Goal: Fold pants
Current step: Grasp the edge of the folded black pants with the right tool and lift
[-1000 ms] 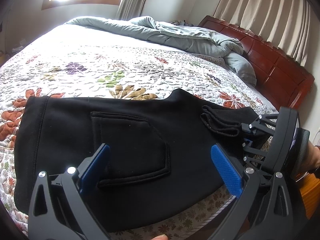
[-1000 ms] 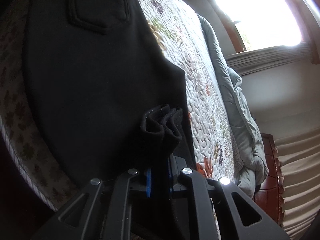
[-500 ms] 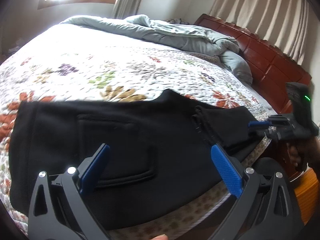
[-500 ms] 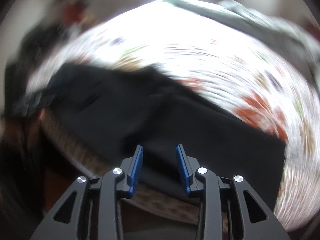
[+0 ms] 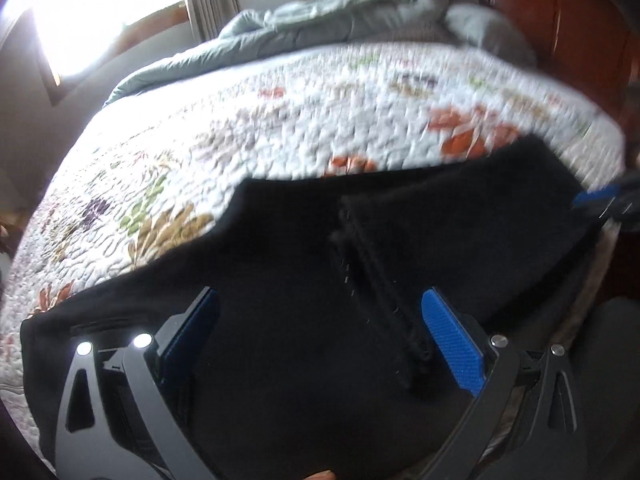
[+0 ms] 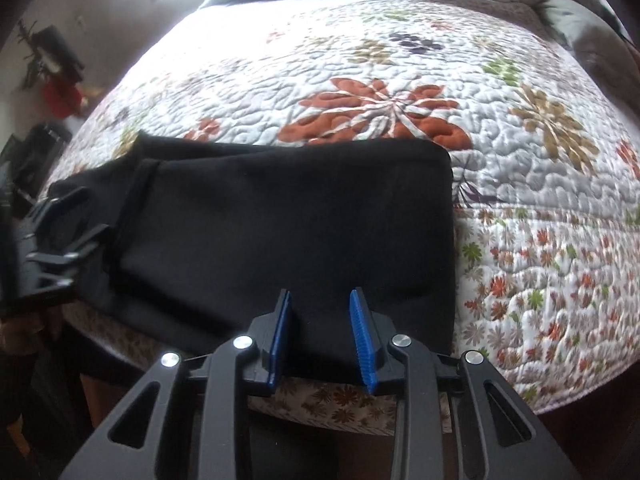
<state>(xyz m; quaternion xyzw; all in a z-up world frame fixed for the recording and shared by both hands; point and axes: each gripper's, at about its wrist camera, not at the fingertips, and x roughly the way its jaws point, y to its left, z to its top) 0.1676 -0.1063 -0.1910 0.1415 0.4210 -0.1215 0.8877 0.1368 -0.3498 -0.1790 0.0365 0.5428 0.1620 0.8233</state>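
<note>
Pants of black fleece (image 6: pixel 280 232), folded into a rough rectangle, lay flat along the near edge of the white quilted bedspread with its floral print (image 6: pixel 400 80). My right claw (image 6: pixel 322 336) stood released, its ribbed blue pads parted with nothing between them, just above the near hem; a second earlier those pads had been clenched on the bunched cuffs, which by this moment rested on top of the garment as a dark ridge (image 5: pixel 372 280). My left claw (image 5: pixel 320 336) was spread wide and empty over the cloth, as in both earlier frames, but had swung toward the cuff end, so the ridge sat between its pads rather than off to one side. The left-wrist view was blurred with motion. From the right wrist, the left claw showed at the far left edge. A rumpled grey duvet (image 5: pixel 360 12) lay heaped against the dark red wooden headboard (image 5: pixel 568 20).
</note>
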